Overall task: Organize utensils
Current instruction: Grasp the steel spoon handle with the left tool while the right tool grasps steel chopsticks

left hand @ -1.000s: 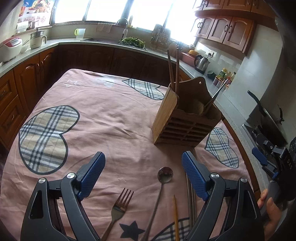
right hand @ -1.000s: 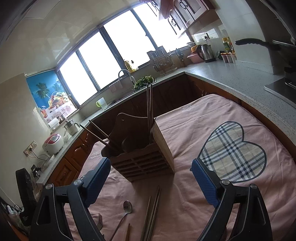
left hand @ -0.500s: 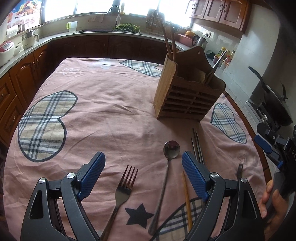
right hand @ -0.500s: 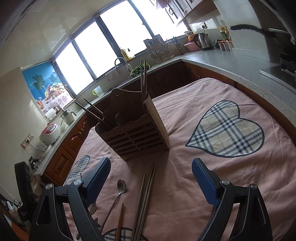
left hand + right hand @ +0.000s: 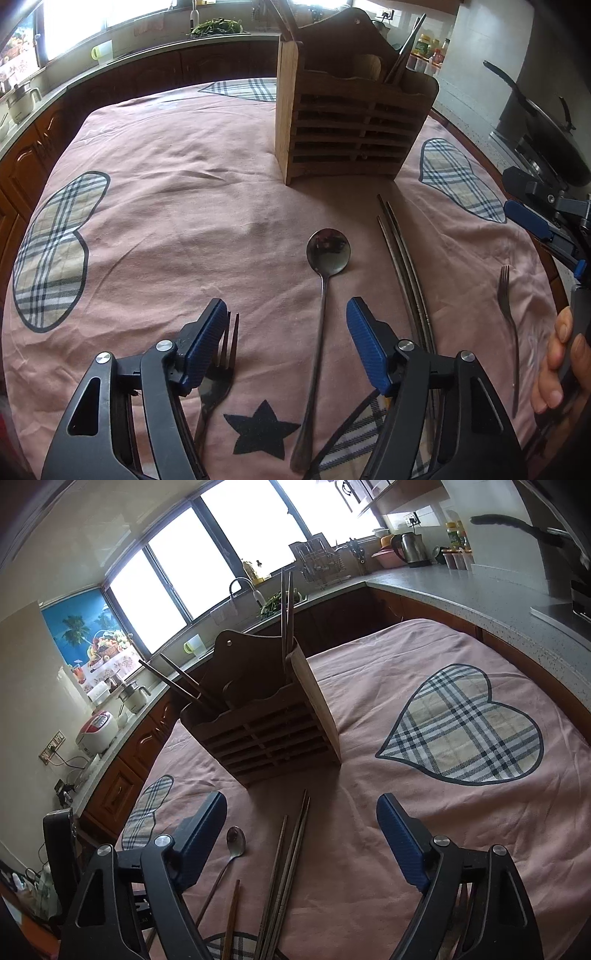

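A wooden utensil holder (image 5: 354, 122) stands on the pink tablecloth and holds chopsticks; it also shows in the right wrist view (image 5: 273, 720). In front of it lie a metal spoon (image 5: 325, 280), metal chopsticks (image 5: 406, 266), a fork (image 5: 218, 365) under my left finger, and a second fork (image 5: 508, 325) at the right. My left gripper (image 5: 286, 332) is open, low over the spoon handle. My right gripper (image 5: 301, 830) is open and empty above the chopsticks (image 5: 288, 853) and spoon (image 5: 234, 843). It also shows at the left wrist view's right edge (image 5: 532, 221).
The table is covered by a pink cloth (image 5: 166, 206) with plaid hearts. Wooden cabinets and a grey counter (image 5: 461, 594) ring the table. A wok (image 5: 546, 136) sits on the stove at the right. A sink and windows are at the back.
My left gripper has dropped and moved forward toward the spoon and fork, its fingers a little closer together. My right gripper has lowered, tilting toward the table. The utensils have not moved.
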Action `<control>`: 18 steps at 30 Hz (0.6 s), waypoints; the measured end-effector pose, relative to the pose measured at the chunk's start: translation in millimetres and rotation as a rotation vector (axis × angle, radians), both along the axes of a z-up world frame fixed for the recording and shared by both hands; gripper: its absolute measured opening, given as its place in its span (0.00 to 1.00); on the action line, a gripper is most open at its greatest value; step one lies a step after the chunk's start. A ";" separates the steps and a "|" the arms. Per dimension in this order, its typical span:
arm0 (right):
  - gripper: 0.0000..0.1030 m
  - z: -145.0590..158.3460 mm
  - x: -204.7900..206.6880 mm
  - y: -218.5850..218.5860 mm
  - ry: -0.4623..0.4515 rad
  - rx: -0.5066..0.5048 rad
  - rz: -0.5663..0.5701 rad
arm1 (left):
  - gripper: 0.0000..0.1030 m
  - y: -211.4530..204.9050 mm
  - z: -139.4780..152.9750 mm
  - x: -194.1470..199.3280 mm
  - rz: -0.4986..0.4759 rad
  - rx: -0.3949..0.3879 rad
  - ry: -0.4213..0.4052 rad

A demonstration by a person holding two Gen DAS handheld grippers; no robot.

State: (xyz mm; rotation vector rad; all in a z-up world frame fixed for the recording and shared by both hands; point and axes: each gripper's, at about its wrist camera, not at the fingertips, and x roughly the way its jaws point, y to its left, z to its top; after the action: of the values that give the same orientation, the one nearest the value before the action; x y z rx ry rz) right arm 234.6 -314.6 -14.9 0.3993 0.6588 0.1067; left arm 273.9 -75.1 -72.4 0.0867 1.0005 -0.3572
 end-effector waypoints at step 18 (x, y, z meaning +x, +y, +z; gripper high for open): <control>0.24 -48.3 68.3 27.9 0.155 -0.062 0.094 | 0.39 -31.6 -23.0 13.7 -0.117 0.077 0.015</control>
State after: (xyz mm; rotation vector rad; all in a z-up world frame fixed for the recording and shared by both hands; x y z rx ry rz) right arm 302.9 -286.7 -63.3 0.3195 0.8319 0.1449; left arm 287.6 -106.7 -95.4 0.2130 1.0263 -0.4264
